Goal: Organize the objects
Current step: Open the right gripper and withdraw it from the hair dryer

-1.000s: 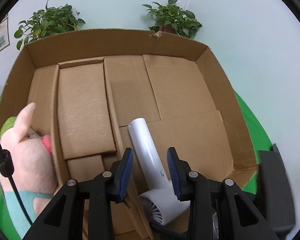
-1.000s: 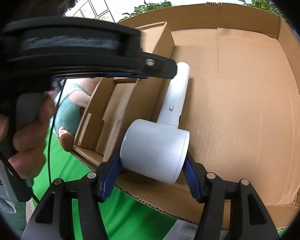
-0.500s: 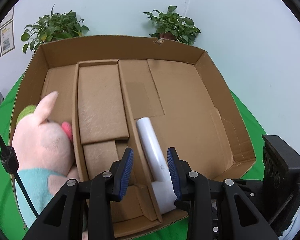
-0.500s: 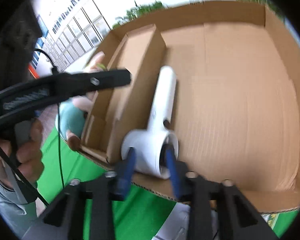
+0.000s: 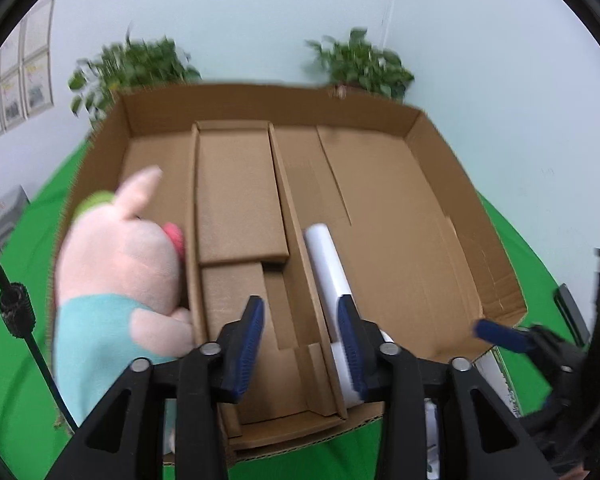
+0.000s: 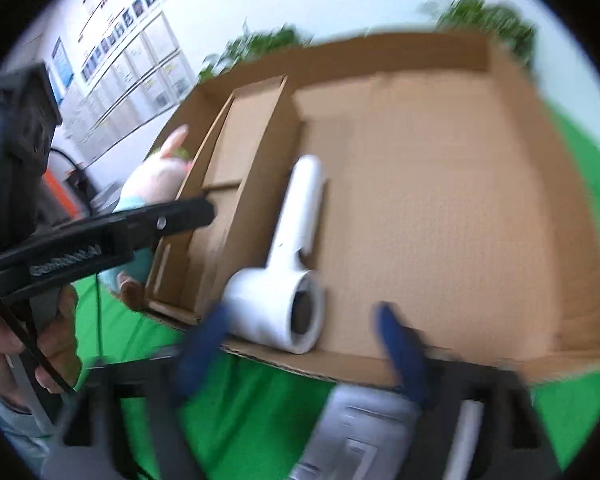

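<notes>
A white hair dryer (image 6: 288,264) lies in the big cardboard box (image 6: 460,208), against the divider, nozzle end at the near edge; it also shows in the left wrist view (image 5: 328,264). My right gripper (image 6: 300,336) is open and empty, just in front of the box edge, blurred by motion. My left gripper (image 5: 300,344) is open and empty above the box's near edge. A pink plush pig (image 5: 120,272) in a teal shirt sits in the box's left compartment.
The box (image 5: 440,240) rests on a green cloth (image 5: 20,360) and has cardboard dividers (image 5: 236,200). A white and grey object (image 6: 360,432) lies on the cloth below the right gripper. Potted plants (image 5: 360,64) stand behind the box.
My right gripper let go of the hair dryer, opened wide and pulled back. The dryer now lies in the box. My left gripper drew back from the box.
</notes>
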Demonstrator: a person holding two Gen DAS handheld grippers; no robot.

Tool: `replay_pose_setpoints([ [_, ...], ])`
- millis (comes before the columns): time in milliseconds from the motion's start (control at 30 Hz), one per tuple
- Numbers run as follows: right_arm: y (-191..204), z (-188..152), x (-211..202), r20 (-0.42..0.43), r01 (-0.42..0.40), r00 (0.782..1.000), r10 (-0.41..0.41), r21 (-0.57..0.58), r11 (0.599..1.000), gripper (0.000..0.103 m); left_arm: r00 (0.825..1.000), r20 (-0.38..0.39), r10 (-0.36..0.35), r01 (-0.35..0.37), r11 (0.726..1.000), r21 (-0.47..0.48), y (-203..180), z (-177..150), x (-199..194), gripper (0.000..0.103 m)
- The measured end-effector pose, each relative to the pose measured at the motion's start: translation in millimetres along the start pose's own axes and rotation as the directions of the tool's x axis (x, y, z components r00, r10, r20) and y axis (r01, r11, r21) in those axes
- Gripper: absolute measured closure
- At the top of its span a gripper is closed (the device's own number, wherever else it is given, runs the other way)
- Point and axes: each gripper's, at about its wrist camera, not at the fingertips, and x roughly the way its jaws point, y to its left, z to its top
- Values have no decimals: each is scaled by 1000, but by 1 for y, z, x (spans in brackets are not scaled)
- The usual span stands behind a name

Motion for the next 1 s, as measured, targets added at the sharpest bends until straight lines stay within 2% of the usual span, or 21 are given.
replay_pose_setpoints([
  [100,2,-5,-11,23,69,997,-68,-33,997,12,993,104,51,-53,998,21,-7,-10,-24,30],
  [167,7,-13,-23,44,89,995,-87,-52,995,12,987,142,77,-83,996,41,-12,-17,-37,25],
  [233,13,-23,-38,91,123,989,-117,-71,990,12,976,180,118,-130,990,55,-19,-26,-52,24],
  [300,16,-33,-50,129,136,984,-125,-78,988,12,972,189,140,-153,987,56,-24,-36,-65,15],
  [367,16,-41,-64,153,130,981,-118,-68,989,12,971,194,137,-146,989,35,-27,-48,-76,7],
  [500,16,-49,-82,192,138,973,-124,-60,989,12,969,204,137,-138,990,-6,-27,-63,-94,7],
  [633,8,-52,-83,171,100,980,-98,-5,995,12,966,214,144,-141,990,-29,-31,-72,-105,7],
  [667,5,-55,-83,167,92,982,-91,2,996,18,964,218,152,-149,988,-28,-32,-75,-107,15],
  [700,4,-57,-83,165,107,981,-106,7,994,25,962,217,165,-165,986,-17,-34,-77,-110,42],
  [733,2,-59,-84,159,133,978,-133,14,991,43,964,208,165,-168,986,-5,-34,-78,-109,66],
  [767,-1,-60,-82,153,144,978,-145,22,989,60,973,178,149,-154,988,13,-36,-78,-106,101],
  [833,-2,-62,-78,132,163,977,-165,28,986,72,980,134,145,-146,989,1,-34,-81,-103,103],
  [867,0,-62,-76,126,175,976,-176,16,984,72,980,133,148,-148,989,-7,-33,-83,-103,102],
  [900,1,-62,-75,125,169,978,-169,10,986,72,979,137,151,-151,988,-11,-32,-84,-104,98],
  [933,2,-62,-74,121,155,981,-154,5,988,61,978,134,163,-162,987,-14,-31,-85,-104,91],
  [967,4,-62,-73,116,142,983,-141,6,990,33,976,124,177,-177,984,-15,-29,-84,-102,60],
  [1000,5,-63,-72,118,127,985,-127,8,992,18,976,124,178,-176,984,-22,-27,-85,-104,20],
])
